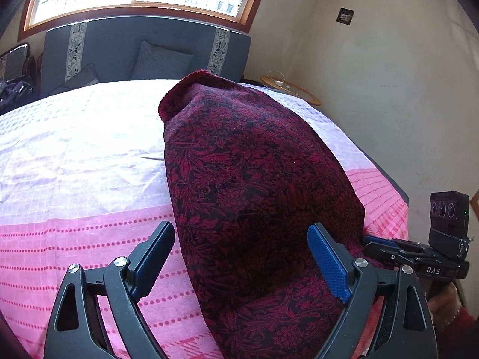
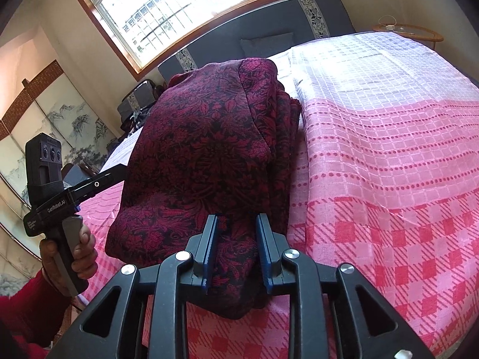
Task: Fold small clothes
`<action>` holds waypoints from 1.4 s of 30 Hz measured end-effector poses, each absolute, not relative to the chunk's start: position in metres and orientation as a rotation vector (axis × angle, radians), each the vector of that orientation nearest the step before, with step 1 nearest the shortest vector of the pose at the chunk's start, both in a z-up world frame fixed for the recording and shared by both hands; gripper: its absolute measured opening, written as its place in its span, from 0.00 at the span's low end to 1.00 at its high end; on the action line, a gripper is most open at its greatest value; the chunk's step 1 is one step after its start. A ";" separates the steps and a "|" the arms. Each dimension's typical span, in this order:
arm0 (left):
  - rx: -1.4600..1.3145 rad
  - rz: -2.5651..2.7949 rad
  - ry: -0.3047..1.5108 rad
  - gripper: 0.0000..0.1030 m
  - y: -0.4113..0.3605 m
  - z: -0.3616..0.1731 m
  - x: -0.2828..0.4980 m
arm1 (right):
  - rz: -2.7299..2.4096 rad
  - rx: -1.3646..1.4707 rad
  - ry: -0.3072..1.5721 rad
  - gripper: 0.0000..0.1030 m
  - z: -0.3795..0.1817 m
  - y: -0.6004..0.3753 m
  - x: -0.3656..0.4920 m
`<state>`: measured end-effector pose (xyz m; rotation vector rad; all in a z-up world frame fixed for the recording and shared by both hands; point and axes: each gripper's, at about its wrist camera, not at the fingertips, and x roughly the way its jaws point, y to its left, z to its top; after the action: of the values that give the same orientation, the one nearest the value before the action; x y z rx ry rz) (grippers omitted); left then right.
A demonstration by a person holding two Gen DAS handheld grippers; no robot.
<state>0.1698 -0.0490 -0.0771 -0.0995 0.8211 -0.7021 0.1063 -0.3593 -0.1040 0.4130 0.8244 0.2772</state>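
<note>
Fingers (image 1: 327, 264) of the left gripper (image 1: 241, 266) spread wide, blue ribbed pads on black angular arms, straddling the near end of the folded cloth (image 1: 254, 185) without pressing it. Right gripper (image 2: 237, 249) part-way apart, blue pads standing just off the fabric on either side of a thick fold, no clear pinch visible. Also seen from the left wrist view at 3 o'clock: the right gripper's (image 1: 386, 243) narrow tips against the cloth's edge.

Cloth itself: woven, dark maroon with a dense crimson leaf-and-flower pattern, folded into a long plump bundle, layered edges stacked along its right side in the right wrist view, a ribbed hem at the far end toward 12 o'clock. Lying lengthwise on the bed (image 2: 389, 155).

Bedspread thin and waffle-checked, pale lilac farther off, pink with rows of red dots nearer, bold red plaid squares nearest, lightly wrinkled. Grey upholstered headboard (image 1: 143, 45) with patterned bands and grey cushions at 12 o'clock, barred window (image 2: 185, 3) above. Round wooden side table (image 1: 290, 89) at 2 o'clock. Hand (image 2: 74, 254) in a red sleeve gripping the left handle at 9 o'clock.
</note>
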 end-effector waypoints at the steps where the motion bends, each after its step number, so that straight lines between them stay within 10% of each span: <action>1: -0.118 -0.717 0.829 0.88 -0.046 -0.079 0.175 | 0.283 0.420 0.826 0.31 -0.103 -0.360 0.107; 2: -0.139 -0.727 0.839 0.88 -0.043 -0.083 0.180 | 0.276 0.419 0.830 0.34 -0.103 -0.360 0.106; 4: -0.185 -0.758 0.862 0.88 -0.038 -0.088 0.189 | 0.209 0.402 0.874 0.78 -0.107 -0.363 0.108; 42: -0.332 -0.935 0.991 0.88 -0.040 -0.127 0.221 | 0.595 0.692 0.979 0.64 -0.131 -0.396 0.237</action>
<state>0.2211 -0.0397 -0.1275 -0.3320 0.9909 -0.9351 0.2369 -0.3956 -0.1312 0.6917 0.9787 0.5954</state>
